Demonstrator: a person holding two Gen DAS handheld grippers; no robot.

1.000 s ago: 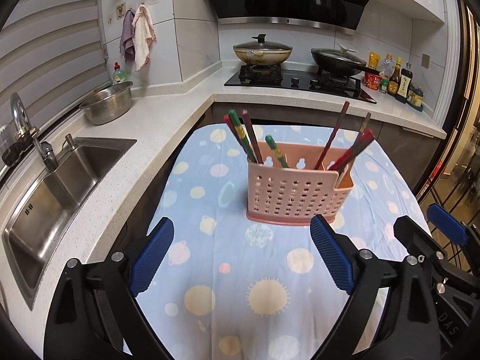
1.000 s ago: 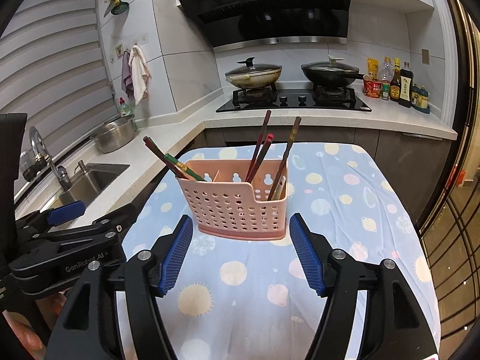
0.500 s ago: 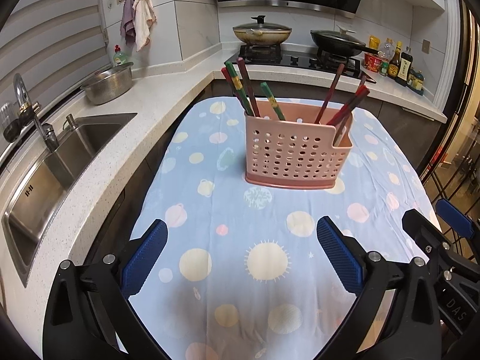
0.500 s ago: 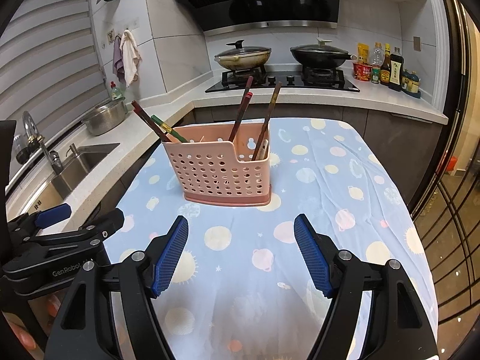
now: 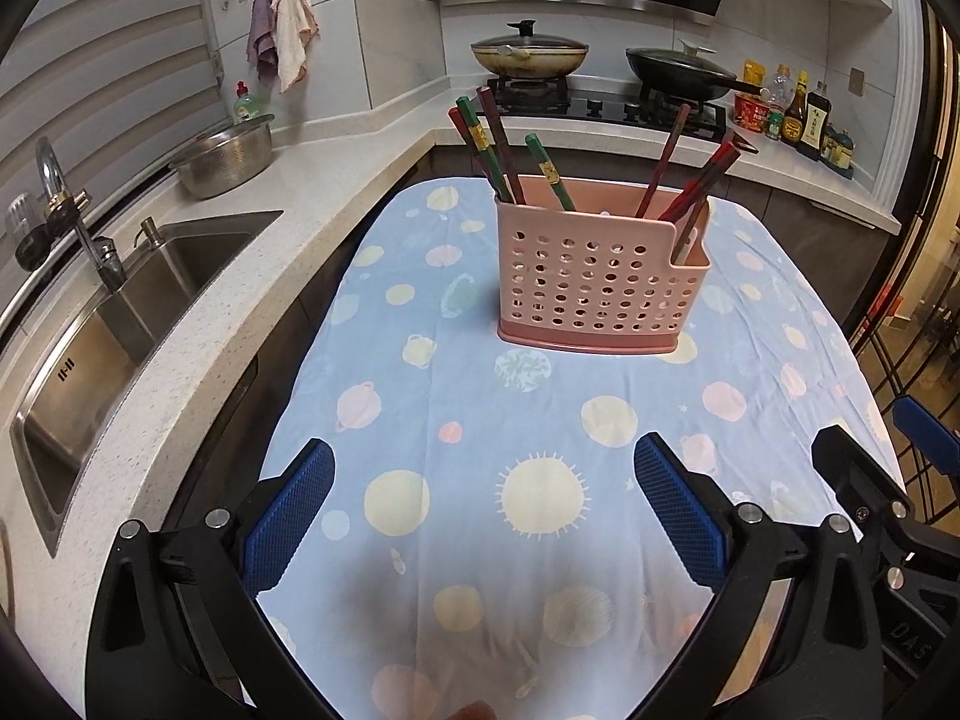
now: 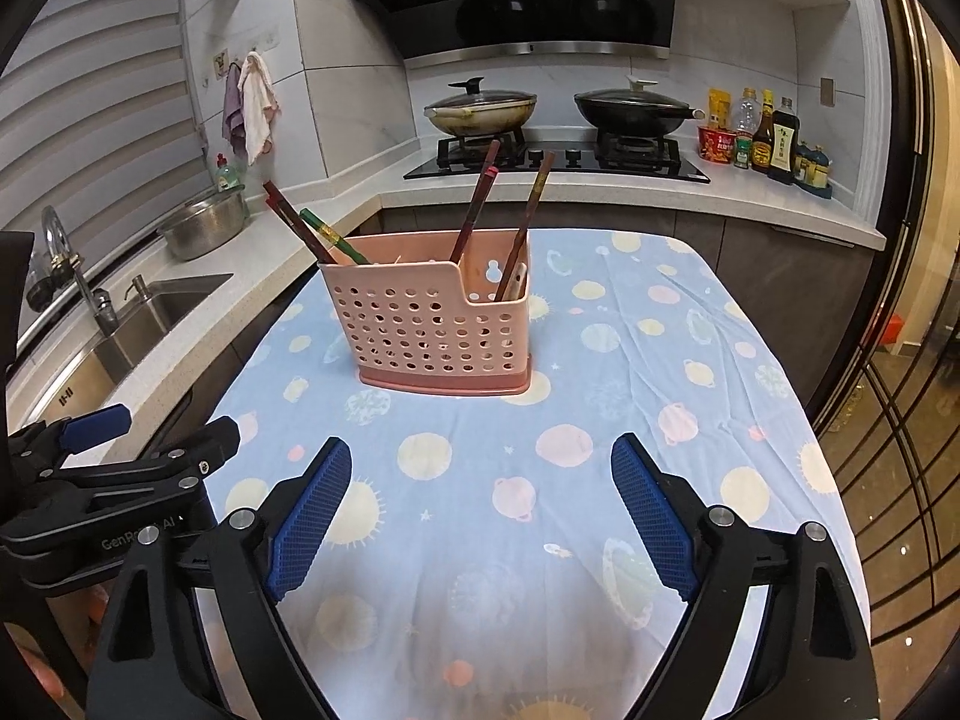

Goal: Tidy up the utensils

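Note:
A pink perforated utensil holder (image 5: 600, 276) stands upright on the blue dotted tablecloth (image 5: 456, 396); it also shows in the right wrist view (image 6: 432, 324). Several chopsticks (image 5: 498, 144) lean in its left part and more chopsticks (image 5: 690, 180) in its right part. In the right wrist view the chopsticks (image 6: 480, 198) stick up the same way. My left gripper (image 5: 483, 516) is open and empty, well short of the holder. My right gripper (image 6: 480, 510) is open and empty, also back from it. The left gripper's body (image 6: 120, 480) shows at the left of the right wrist view.
A steel sink (image 5: 102, 324) with a faucet (image 5: 66, 204) lies left of the table. A metal colander (image 5: 225, 159) sits on the counter. Two lidded pans (image 5: 528, 54) stand on the stove behind. Sauce bottles (image 5: 798, 114) stand at the back right.
Both grippers have drawn back from the holder, which now looks farther away. Both stay open and empty. The holder and chopsticks have not moved.

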